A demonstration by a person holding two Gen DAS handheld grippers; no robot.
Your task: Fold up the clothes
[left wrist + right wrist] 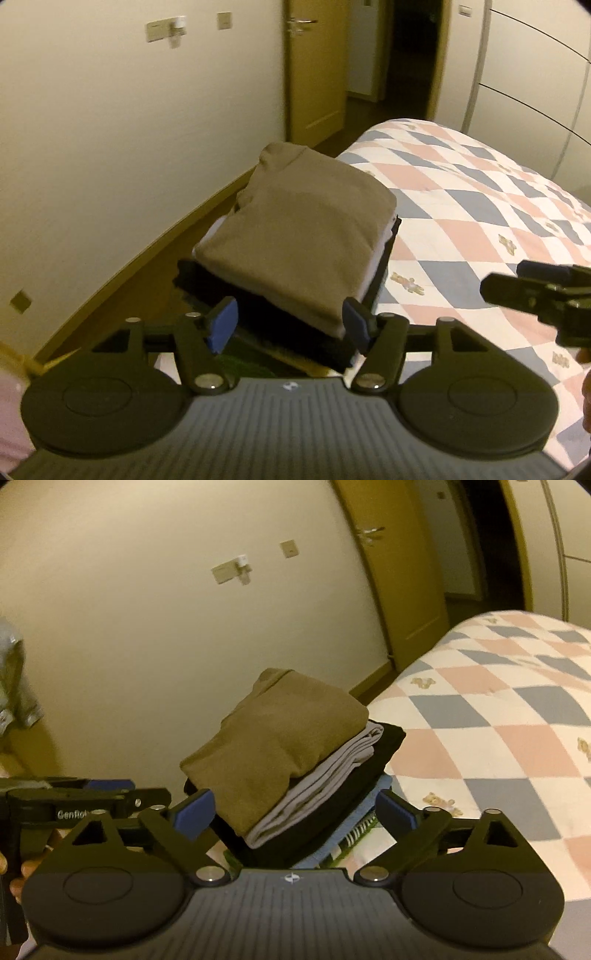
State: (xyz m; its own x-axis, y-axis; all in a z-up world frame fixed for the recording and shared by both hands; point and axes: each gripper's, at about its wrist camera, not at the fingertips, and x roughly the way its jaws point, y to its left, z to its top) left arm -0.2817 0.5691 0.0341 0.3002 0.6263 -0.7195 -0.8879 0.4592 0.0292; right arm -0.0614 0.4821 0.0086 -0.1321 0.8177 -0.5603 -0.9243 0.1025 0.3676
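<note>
A stack of folded clothes sits at the left edge of the bed. On top lies an olive-brown folded garment, with a grey one, a black one and a blue one beneath it. My left gripper hangs just in front of the stack's near corner, jaws open, pads clear of the cloth. My right gripper is open wide at the stack's near side and holds nothing. Each gripper also shows in the other's view: the right gripper over the quilt, the left gripper low on the left.
The bed carries a checked quilt in pink, blue and white. A wooden floor strip runs between the bed and the cream wall. A wooden door stands open beyond. A grey garment hangs at far left.
</note>
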